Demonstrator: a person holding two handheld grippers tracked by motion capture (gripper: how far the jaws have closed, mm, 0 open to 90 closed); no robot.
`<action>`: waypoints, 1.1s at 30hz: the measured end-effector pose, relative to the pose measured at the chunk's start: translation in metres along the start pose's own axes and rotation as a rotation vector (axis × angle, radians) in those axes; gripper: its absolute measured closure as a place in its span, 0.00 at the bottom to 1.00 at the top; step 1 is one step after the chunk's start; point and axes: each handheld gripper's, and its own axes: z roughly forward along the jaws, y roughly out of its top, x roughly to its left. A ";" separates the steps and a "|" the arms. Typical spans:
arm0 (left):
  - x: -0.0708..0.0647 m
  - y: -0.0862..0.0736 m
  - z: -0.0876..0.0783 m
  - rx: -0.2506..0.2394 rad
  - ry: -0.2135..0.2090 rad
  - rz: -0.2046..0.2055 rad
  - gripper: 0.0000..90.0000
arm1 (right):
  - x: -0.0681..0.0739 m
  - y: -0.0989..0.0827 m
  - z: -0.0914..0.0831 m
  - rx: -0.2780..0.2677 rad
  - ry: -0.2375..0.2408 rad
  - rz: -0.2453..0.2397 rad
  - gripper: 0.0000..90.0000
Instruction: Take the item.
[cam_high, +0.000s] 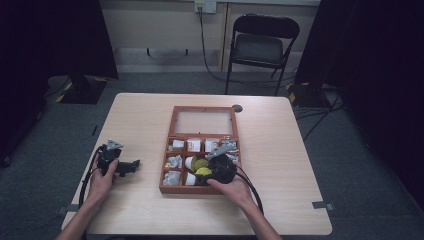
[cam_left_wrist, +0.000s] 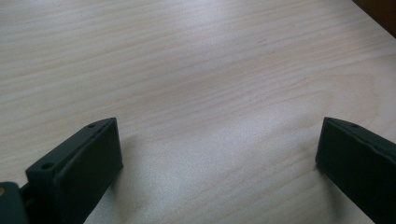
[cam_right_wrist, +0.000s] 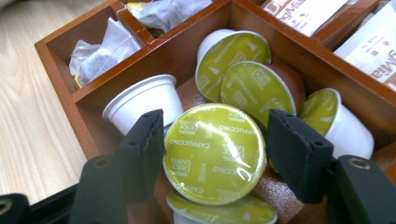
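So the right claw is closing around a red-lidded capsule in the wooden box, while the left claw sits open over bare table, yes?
Nearly. The lid is yellow-green, not red: the right gripper view shows the right claw around a capsule marked Cappuccino, inside the wooden box. The left claw does sit open over bare table.

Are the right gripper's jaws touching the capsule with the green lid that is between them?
Touching. In the right gripper view, both jaws of the right gripper press against the rim of the green-lidded capsule, with no gap on either side.
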 end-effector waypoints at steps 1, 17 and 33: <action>0.000 0.000 0.000 0.000 0.000 0.000 0.00 | 0.000 0.000 0.000 0.004 -0.003 -0.004 0.41; 0.000 0.000 0.000 -0.002 0.001 -0.001 0.00 | 0.004 0.000 0.007 0.081 -0.019 -0.030 0.38; 0.000 0.000 0.000 -0.003 0.001 -0.001 0.00 | 0.006 0.000 0.011 0.123 -0.045 -0.051 0.41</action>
